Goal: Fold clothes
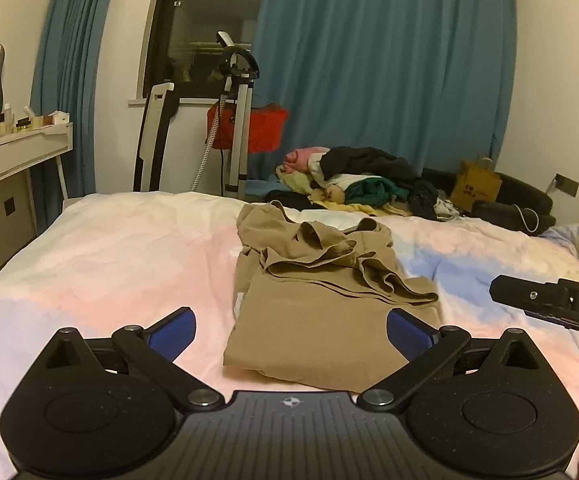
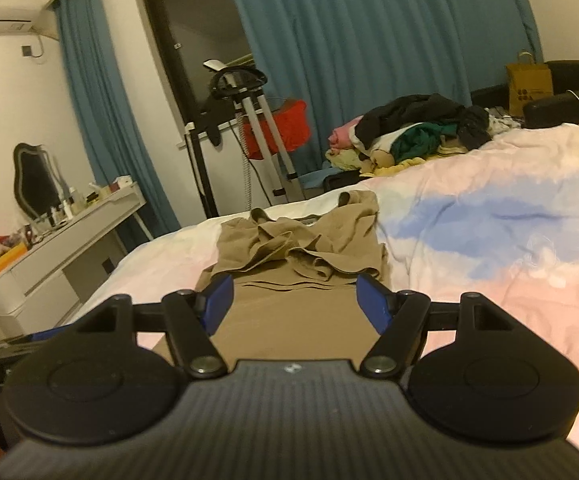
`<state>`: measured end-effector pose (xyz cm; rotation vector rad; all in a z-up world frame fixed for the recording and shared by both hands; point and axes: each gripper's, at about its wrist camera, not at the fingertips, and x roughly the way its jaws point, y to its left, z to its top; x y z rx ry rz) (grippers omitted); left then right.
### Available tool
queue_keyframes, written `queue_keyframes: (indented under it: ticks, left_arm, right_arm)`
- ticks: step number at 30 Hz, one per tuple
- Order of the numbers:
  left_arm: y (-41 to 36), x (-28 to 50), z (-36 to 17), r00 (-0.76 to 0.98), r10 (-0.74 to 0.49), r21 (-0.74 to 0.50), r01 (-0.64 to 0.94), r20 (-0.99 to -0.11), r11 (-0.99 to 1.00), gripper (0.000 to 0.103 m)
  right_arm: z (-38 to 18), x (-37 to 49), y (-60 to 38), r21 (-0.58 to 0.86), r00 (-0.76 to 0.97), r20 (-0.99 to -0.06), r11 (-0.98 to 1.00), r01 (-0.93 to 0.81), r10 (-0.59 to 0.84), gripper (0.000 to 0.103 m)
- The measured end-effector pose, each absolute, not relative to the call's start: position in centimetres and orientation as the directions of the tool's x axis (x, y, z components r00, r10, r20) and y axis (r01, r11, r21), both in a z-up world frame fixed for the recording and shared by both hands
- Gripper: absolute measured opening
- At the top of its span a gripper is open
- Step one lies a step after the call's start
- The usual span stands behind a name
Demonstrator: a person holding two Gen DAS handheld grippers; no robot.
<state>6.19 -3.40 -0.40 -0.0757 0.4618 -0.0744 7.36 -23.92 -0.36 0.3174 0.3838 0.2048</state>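
A tan garment (image 1: 321, 300) lies on the bed, its near part flat and its far part bunched in loose folds. It also shows in the right wrist view (image 2: 297, 276). My left gripper (image 1: 291, 330) is open and empty, just above the garment's near edge. My right gripper (image 2: 295, 304) is open and empty, low over the garment's flat near part. The right gripper's black body (image 1: 549, 304) shows at the right edge of the left wrist view.
The bed has a pink, white and blue cover (image 1: 109, 264). A pile of mixed clothes (image 1: 361, 184) lies at the bed's far side. A garment steamer stand (image 1: 237, 120), a white dresser (image 1: 9, 168) at left and a brown paper bag (image 1: 475, 184) stand beyond.
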Motion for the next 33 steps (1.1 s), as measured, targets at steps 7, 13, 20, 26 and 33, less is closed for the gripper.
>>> queue_keyframes:
  ticks: [7,13,20,26,33]
  left_arm:
    - [-3.0,6.7,-1.2,0.867,-0.098,-0.127,0.041,-0.488,0.991,0.103]
    - [-2.1,7.5,-2.3,0.821,-0.099,-0.187,-0.01,-0.562,0.982,0.102]
    - [-1.6,8.0,-3.2,0.785,-0.116,-0.239,-0.042,-0.609,0.97,0.103]
    - [-0.3,8.6,-3.9,0.759,-0.178,-0.368,-0.087,-0.626,0.926,0.103]
    - [1.2,9.4,-5.0,0.741,-0.324,-0.575,-0.101,-0.588,0.812,0.103]
  right_arm:
    - [-2.1,8.3,-23.3,0.326,0.883,-0.402,0.939,-0.109,0.243,0.071]
    - [-4.0,9.6,-23.2,0.397,0.821,-0.49,0.913,-0.088,0.292,0.071]
    - [-8.1,11.6,-23.9,0.654,0.666,-0.562,0.756,-0.005,0.49,0.071]
    - [-11.3,11.7,-25.6,0.85,0.634,-0.466,0.511,0.128,0.617,0.08]
    - [-13.0,12.9,-26.8,0.93,0.68,-0.36,0.298,0.214,0.638,0.084]
